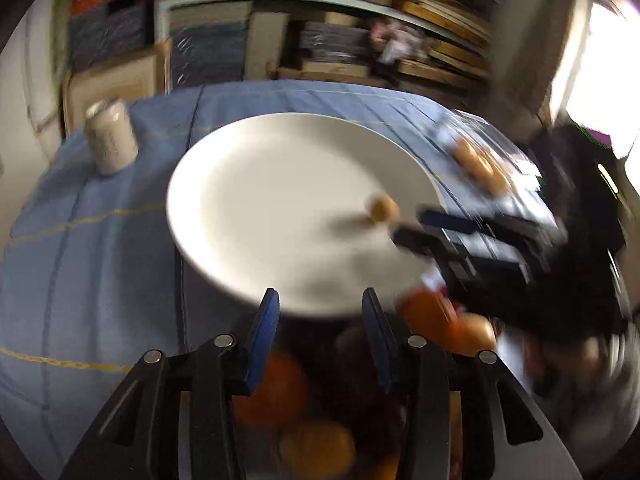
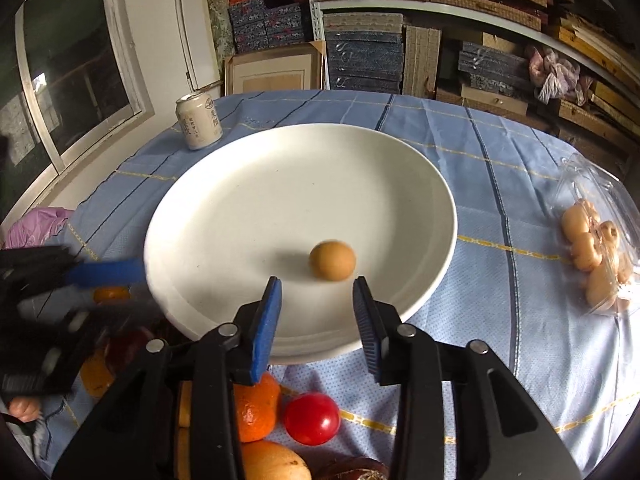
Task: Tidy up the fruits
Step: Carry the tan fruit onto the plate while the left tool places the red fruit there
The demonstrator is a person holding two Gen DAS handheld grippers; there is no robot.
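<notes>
A small round brown fruit [image 2: 332, 260] lies alone on the big white plate [image 2: 240, 200], toward its near right side. My right gripper [image 2: 316, 282] stands open just short of it, with nothing between the blue pads. In the left wrist view the same fruit [image 1: 384, 208] sits by the right gripper's [image 1: 416, 226] fingertips on the plate [image 1: 260, 200]. My left gripper [image 1: 321, 294] is open and empty at the plate's near rim, above blurred oranges [image 1: 276, 388]. A clear plastic box [image 2: 592, 248] at the right holds several more brown fruits.
An orange [image 2: 256, 412], a red round fruit [image 2: 312, 418] and other fruit lie on the blue checked cloth in front of the plate. A pale drink can [image 2: 199, 122] stands at the back left. Shelves of boxes fill the room behind the table.
</notes>
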